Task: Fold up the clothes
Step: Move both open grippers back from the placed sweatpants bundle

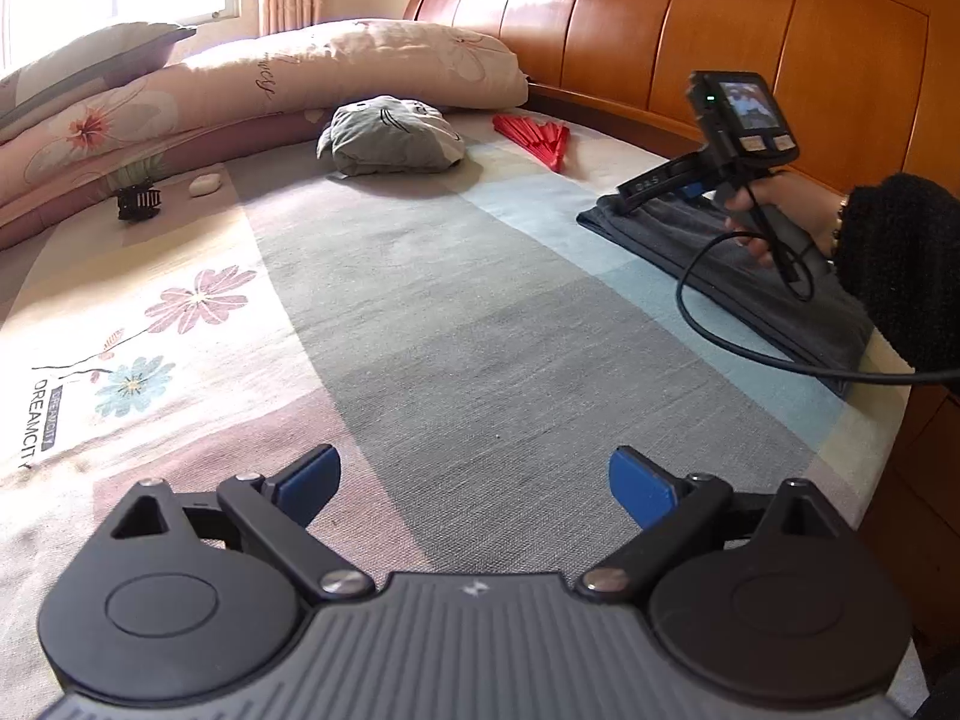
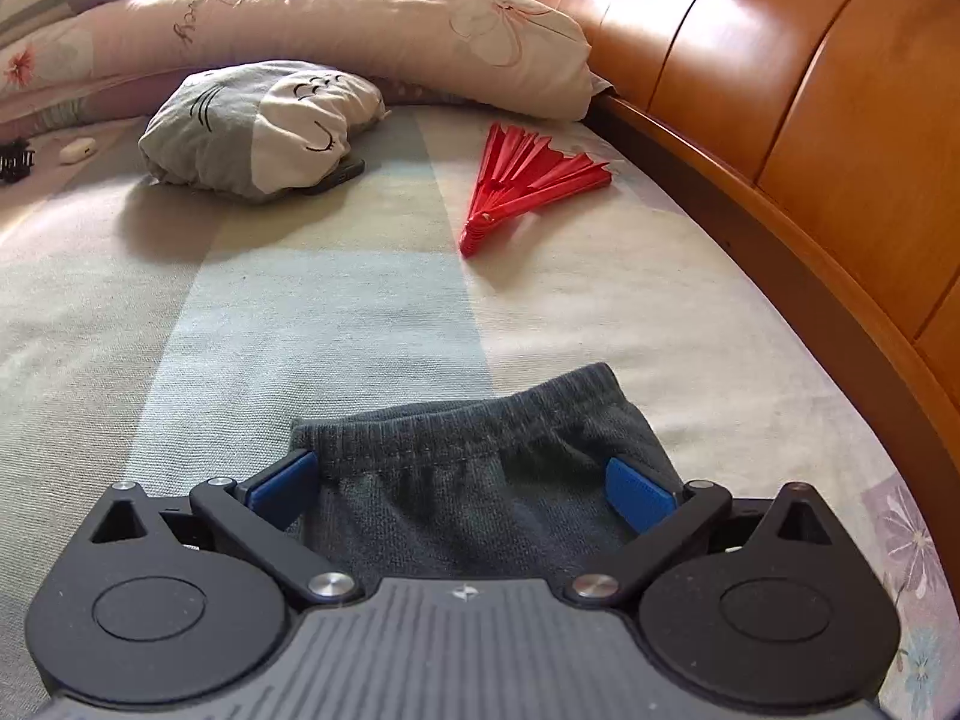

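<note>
A folded dark grey garment [image 2: 474, 480] lies flat on the bed near the wooden headboard; in the left wrist view the garment [image 1: 750, 264] sits at the right. My right gripper [image 2: 462, 489] hovers over its ribbed end with jaws wide open, the blue pads apart and not pressing the cloth. In the left wrist view a hand in a black sleeve holds that right gripper [image 1: 660, 183] above the garment. My left gripper [image 1: 474, 489] is open over the bare bedsheet, nothing between its pads.
A grey cat-face cushion [image 1: 390, 135], a red folding fan [image 2: 528, 180], a black hair clip [image 1: 138, 201] and a small white case [image 1: 205, 185] lie on the bed. Floral pillows [image 1: 288, 78] line the far side. The wooden headboard [image 2: 780, 90] runs along the right.
</note>
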{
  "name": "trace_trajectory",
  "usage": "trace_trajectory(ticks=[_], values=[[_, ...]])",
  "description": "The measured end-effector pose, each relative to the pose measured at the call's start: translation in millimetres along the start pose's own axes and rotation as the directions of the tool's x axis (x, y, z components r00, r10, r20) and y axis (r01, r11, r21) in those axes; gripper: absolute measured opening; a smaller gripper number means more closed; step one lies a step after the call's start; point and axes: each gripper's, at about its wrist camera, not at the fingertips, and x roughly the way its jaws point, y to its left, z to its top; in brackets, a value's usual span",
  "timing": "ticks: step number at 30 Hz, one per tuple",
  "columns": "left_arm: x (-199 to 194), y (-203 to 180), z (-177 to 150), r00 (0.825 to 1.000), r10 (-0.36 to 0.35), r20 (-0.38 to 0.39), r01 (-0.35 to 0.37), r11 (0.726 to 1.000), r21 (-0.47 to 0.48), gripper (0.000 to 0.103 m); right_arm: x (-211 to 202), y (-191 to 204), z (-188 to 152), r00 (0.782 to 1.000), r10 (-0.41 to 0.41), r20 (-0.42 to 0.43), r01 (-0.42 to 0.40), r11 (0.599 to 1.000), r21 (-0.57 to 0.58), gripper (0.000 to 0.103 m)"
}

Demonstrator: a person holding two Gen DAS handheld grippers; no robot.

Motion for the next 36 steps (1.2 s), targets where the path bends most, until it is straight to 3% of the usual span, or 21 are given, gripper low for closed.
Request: trace_trajectory(ticks=[4, 8, 11, 14, 17, 21, 27, 36], values=[[-2, 1, -1, 1.0, 0.001, 0.022, -0.001, 1.0, -0.01, 0.097, -43, -31, -22, 0.998, 0.051, 0.041, -0.054, 0.996, 0.075, 0.103], [-4, -4, -3, 0.998, 0.008, 0.057, -0.007, 1.0, -0.031, 0.099, -80, -58, -62, 0.994, 0.102, 0.026, -0.104, 0.986, 0.131, 0.103], [-4, -7, -3, 0.999, -0.017, 0.038, 0.019, 0.999, -0.05, 0.1, -97, -67, -92, 0.989, 0.147, 0.008, -0.146, 0.977, 0.156, 0.103], [-2, -11, 1, 0.998, -0.058, -0.024, 0.057, 0.997, -0.052, 0.1, -99, -61, -114, 0.993, 0.107, -0.046, -0.1, 0.986, 0.132, 0.103], [-9, -19, 0, 0.999, -0.039, -0.012, 0.038, 0.999, -0.023, 0.1, -111, -57, -127, 0.997, 0.053, -0.048, -0.045, 0.986, 0.163, 0.103], [-14, -28, 0, 0.999, -0.045, -0.01, 0.045, 0.999, -0.015, 0.1, -147, -47, -140, 0.995, 0.096, 0.018, -0.097, 0.962, 0.257, 0.103], [-15, -41, 3, 0.995, -0.104, -0.002, 0.104, 0.995, -0.011, 0.1, -162, -29, -161, 0.988, 0.115, -0.106, -0.08, 0.954, 0.289, 0.103], [1, -76, 21, 0.986, -0.165, -0.025, 0.166, 0.985, 0.046, 0.1, -218, -30, -178, 0.99, 0.093, -0.103, -0.046, 0.919, 0.391, 0.103]])
